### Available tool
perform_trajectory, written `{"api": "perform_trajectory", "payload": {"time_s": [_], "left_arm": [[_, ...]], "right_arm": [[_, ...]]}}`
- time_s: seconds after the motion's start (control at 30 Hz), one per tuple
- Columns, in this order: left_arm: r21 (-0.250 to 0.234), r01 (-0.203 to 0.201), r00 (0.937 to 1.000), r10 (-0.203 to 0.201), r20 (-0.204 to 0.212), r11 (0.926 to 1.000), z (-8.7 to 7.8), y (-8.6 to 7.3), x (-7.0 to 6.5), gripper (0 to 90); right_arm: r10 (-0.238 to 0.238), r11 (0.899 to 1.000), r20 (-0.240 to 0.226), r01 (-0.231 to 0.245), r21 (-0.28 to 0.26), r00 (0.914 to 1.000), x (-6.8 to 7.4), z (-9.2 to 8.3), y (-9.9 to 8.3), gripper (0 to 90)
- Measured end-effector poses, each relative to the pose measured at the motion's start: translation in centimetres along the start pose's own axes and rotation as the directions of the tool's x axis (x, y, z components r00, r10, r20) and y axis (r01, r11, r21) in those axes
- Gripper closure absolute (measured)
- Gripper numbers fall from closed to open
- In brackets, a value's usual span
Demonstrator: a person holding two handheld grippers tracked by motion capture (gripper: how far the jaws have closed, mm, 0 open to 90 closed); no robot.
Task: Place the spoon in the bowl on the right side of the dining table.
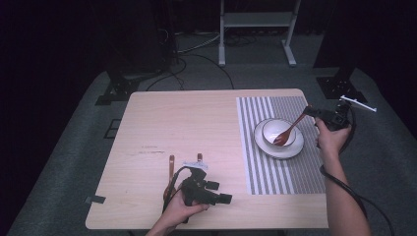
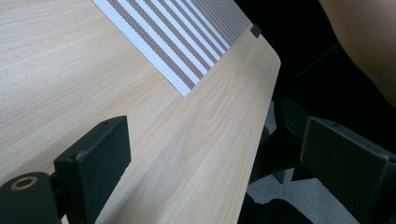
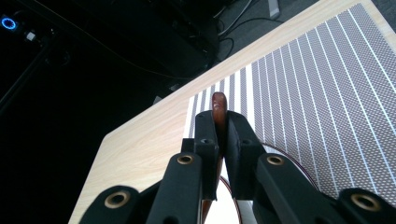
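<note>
Jaws of our right gripper pinching spoon handle, bowl end resting in bowl; left gripper jaws spread, idling on desk. Releasing spoon left, we judge.

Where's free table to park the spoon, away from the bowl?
Bare wood left of the striped placemat, up to the table far edge. Mat's near strip below the plate is also free. Crowded: near edge around the left hand-held gripper.
</note>
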State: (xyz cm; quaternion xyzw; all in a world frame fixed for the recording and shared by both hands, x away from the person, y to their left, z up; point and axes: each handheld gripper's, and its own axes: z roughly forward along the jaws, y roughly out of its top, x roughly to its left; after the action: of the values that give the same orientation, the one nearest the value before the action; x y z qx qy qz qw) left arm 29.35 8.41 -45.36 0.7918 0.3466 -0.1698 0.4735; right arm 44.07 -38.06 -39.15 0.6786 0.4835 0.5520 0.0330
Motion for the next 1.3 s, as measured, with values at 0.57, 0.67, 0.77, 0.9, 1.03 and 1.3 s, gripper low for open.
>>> {"api": "perform_trajectory", "payload": {"time_s": [0.57, 0.67, 0.77, 0.9, 1.03, 1.3], "left_arm": [[0.000, 0.005, 1.0000, -0.005, 0.003, 1.0000, 0.1, 0.0, 0.1, 7.4], [0.001, 0.005, 1.0000, -0.005, 0.002, 1.0000, 0.1, 0.1, 0.1, 7.5], [-0.001, 0.008, 1.0000, -0.008, 0.004, 1.0000, 0.2, 0.1, 0.1, 7.4], [0.004, 0.007, 1.0000, -0.008, 0.004, 1.0000, 0.2, 0.1, 0.2, 7.4], [0.004, 0.008, 1.0000, -0.008, 0.004, 1.0000, 0.2, 0.1, 0.2, 7.5], [0.005, 0.005, 1.0000, -0.005, 0.002, 1.0000, 0.2, 0.1, 0.2, 7.4]], "right_arm": [[0.005, 0.999, 0.003, -0.005, 0.038, 1.0000, -0.9, 0.4, -0.7, 79.0], [0.012, 0.999, -0.006, -0.012, 0.045, 0.9999, -1.2, 0.3, -0.8, 75.8], [0.018, 0.999, -0.012, -0.017, 0.051, 0.9998, -1.4, 0.2, -0.8, 72.4], [0.018, 0.998, -0.018, -0.017, 0.054, 0.9997, -1.8, 0.0, -1.0, 69.3], [0.020, 0.998, -0.025, -0.018, 0.052, 0.9995, -2.0, -0.2, -1.2, 66.9], [0.020, 0.998, -0.031, -0.018, 0.061, 0.9993, -2.3, -0.6, -1.5, 63.3]]}}
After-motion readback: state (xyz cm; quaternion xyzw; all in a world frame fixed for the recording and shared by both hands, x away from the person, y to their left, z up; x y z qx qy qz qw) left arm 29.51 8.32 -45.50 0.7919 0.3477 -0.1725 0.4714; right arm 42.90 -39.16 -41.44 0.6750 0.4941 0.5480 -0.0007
